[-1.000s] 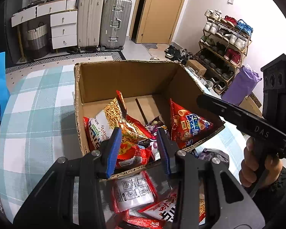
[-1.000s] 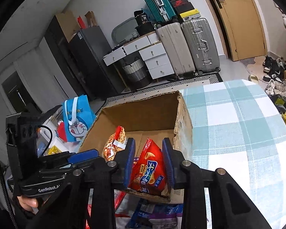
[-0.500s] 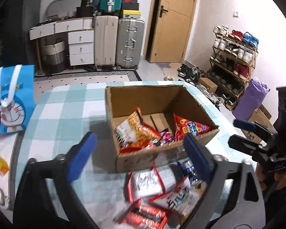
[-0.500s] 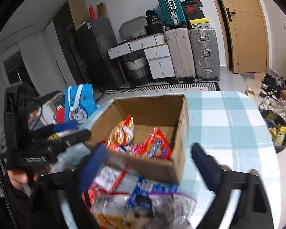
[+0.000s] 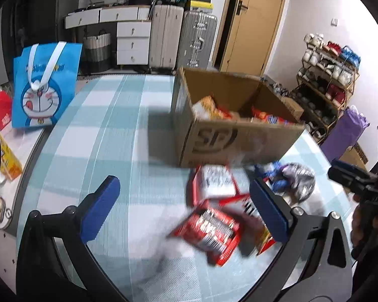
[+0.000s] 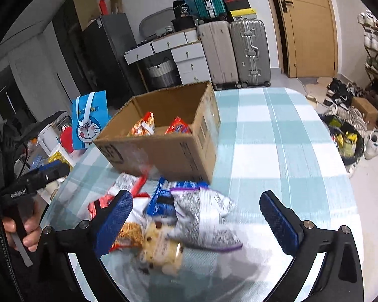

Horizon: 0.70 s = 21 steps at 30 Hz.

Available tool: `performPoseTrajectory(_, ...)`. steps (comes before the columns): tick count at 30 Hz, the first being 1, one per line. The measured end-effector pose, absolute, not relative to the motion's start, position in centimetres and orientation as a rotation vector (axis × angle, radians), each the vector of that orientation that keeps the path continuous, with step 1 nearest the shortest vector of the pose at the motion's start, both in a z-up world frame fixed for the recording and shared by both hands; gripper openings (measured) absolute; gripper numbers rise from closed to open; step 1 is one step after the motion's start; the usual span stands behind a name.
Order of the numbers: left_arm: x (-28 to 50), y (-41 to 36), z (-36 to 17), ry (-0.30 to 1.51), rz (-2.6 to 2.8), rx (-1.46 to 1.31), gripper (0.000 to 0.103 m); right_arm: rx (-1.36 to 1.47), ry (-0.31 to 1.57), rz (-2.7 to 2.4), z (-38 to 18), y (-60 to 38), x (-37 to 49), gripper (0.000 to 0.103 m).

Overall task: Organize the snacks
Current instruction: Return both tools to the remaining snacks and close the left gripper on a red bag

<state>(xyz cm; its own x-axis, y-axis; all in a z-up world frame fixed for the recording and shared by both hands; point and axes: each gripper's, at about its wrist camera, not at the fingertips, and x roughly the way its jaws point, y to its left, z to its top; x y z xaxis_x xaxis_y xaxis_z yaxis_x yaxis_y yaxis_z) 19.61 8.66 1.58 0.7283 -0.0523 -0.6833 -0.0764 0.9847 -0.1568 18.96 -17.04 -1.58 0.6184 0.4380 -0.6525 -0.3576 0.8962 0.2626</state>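
Observation:
An open cardboard box (image 5: pixel 239 141) (image 6: pixel 168 148) stands on the checked tablecloth and holds several snack bags (image 6: pixel 142 127). In front of it lies a loose pile of packets: a red packet (image 5: pixel 209 229), a white-and-red packet (image 5: pixel 215 183), a grey-white bag (image 6: pixel 204 224), a blue packet (image 6: pixel 161 201) and a cookie pack (image 6: pixel 161 249). My left gripper (image 5: pixel 186 206) is open and empty above the pile's left side. My right gripper (image 6: pixel 196 221) is open and empty over the grey-white bag.
A blue Doraemon bag (image 5: pixel 44 85) (image 6: pixel 89 120) stands at the table's left edge beside small items. Suitcases (image 6: pixel 234 52), drawers and a door line the far wall. A shoe rack (image 5: pixel 327 80) stands right. The tablecloth (image 6: pixel 277 138) stretches right of the box.
Both grippers have opened wide and pulled back from the box toward me. The snack bags they were closed around a second ago now lie in the box.

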Motion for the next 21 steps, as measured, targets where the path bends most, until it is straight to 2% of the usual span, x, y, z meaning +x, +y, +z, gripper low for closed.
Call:
performPoseTrajectory(9,19.9,8.0,-2.9,0.852,0.004,-0.194,0.103,0.110,0.838,0.432,-3.2,-17.1,18.4,0.102)
performPoseTrajectory(21,20.8,5.6,-5.3,0.950,-0.038,-0.125,0.103,0.099,0.881,0.432,-4.8,-16.4,18.9,0.102)
